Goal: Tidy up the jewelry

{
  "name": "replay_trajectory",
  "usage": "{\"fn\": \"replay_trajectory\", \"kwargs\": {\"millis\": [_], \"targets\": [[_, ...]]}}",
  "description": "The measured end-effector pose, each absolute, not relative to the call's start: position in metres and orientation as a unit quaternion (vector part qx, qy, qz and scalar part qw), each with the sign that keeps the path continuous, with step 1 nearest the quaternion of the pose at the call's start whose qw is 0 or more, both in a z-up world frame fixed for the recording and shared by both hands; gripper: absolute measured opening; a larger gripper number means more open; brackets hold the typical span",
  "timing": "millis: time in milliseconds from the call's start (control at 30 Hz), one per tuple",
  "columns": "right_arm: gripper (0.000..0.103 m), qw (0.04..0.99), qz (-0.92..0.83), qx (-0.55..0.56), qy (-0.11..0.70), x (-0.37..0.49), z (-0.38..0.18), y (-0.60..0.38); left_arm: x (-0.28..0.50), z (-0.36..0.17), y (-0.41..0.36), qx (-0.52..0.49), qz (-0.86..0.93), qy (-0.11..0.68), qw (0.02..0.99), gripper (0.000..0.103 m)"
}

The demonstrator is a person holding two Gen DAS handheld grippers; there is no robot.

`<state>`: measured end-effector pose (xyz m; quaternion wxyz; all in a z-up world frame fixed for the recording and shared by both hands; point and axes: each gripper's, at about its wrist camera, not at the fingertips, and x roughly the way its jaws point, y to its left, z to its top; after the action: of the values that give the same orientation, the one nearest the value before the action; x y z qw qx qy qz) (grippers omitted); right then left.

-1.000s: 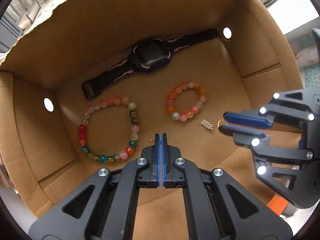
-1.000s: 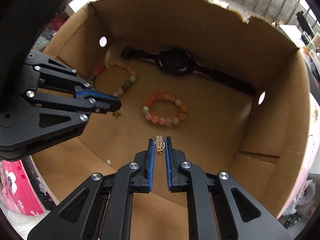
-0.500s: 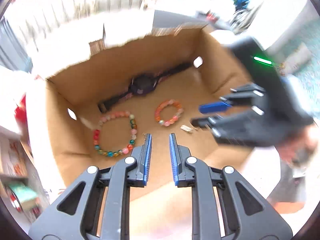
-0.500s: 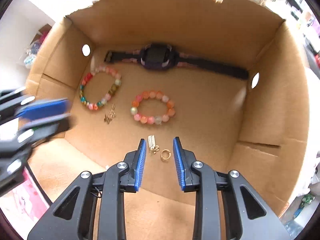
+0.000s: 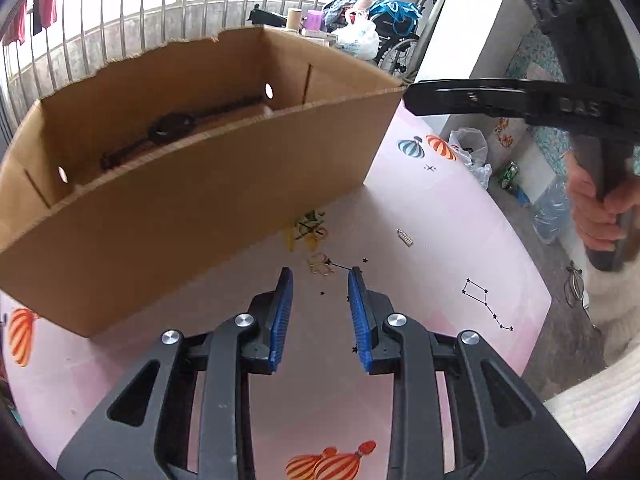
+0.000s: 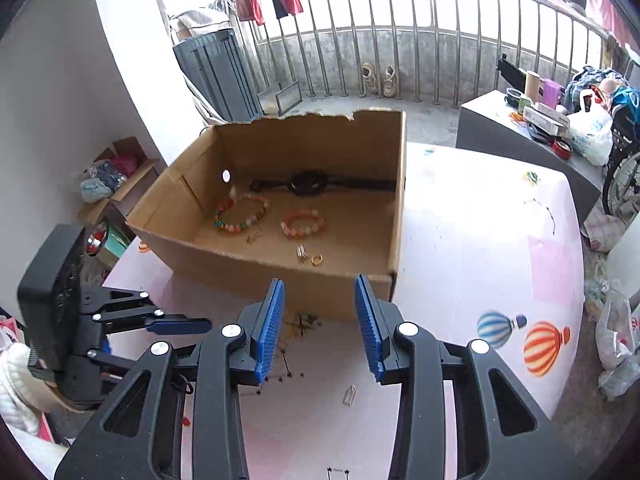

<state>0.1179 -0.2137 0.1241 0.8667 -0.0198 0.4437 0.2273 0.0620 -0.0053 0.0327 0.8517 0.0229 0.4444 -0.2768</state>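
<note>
Jewelry lying mostly inside the cardboard box (image 6: 280, 280) on the pink surface (image 6: 480, 240): black watch (image 6: 308, 183) stretching along the far wall, multicolored bead bracelet (image 6: 240, 220) sitting left of an orange-pink bead bracelet (image 6: 303, 224), small gold earrings (image 6: 253, 237) resting just in front of the multicolored one, a silver clip (image 6: 301, 253) and gold ring (image 6: 317, 259) lying side by side near the front wall. Outside the box, resting on the surface: a thin gold piece (image 5: 320, 266) just ahead of the left gripper (image 5: 320, 284), and a small silver clip (image 5: 405, 237) lying off to its right. Left gripper hovering over the surface in front of the box, jaws having just been opening, standing apart, holding nothing. Right gripper (image 6: 319, 292) hanging above the front wall of the box, jaws likewise having just been opening, parted and gripping nothing. Hand (image 5: 596, 216) wrapping the right gripper's handle, showing at the right edge of the left wrist view.
</note>
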Motion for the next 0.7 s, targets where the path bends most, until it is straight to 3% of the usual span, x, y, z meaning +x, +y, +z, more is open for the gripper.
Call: {"fn": "replay_trajectory", "kwargs": {"millis": [267, 367, 467, 500, 700], "targets": [[0.036, 0.848, 0.202, -0.009, 0.489, 0.107, 0.068, -0.233, 0.072, 0.002, -0.046, 0.103, -0.246, 0.429, 0.863, 0.026], [0.036, 0.843, 0.207, -0.021, 0.496, 0.103, 0.054, -0.227, 0.066, 0.002, -0.053, 0.137, -0.236, 0.419, 0.866, 0.011], [0.036, 0.843, 0.207, -0.041, 0.494, 0.103, 0.046, -0.222, 0.065, 0.003, -0.052, 0.130, -0.228, 0.425, 0.866, 0.010], [0.036, 0.844, 0.207, -0.045, 0.493, 0.102, 0.045, -0.220, 0.066, 0.003, -0.049, 0.117, -0.229, 0.430, 0.865, 0.000], [0.037, 0.844, 0.205, -0.067, 0.491, 0.100, 0.032, -0.213, 0.064, 0.005, -0.038, 0.120, -0.233, 0.434, 0.862, 0.000]]}}
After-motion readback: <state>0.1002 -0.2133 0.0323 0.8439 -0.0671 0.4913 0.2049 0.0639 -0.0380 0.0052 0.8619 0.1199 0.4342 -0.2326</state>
